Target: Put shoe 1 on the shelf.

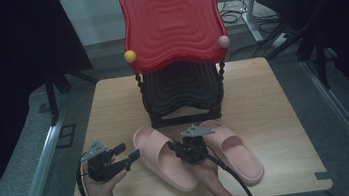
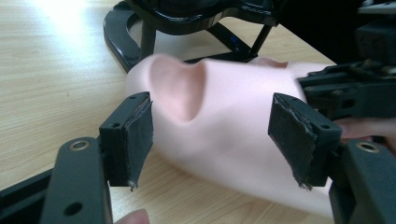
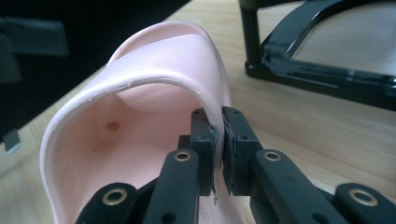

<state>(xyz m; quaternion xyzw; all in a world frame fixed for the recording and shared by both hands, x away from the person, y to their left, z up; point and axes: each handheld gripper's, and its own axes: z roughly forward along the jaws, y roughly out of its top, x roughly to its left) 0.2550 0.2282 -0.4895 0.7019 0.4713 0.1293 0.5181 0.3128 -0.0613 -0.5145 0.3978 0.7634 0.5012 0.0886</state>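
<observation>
Pink slipper strap pinched by right gripper; left gripper released; no writing readable

Light wood counter on grey floor, metal rails along both sides. Black curtains hang left & right. White wall strip at back; cables lie on floor nearby. Dim light overall.
</observation>
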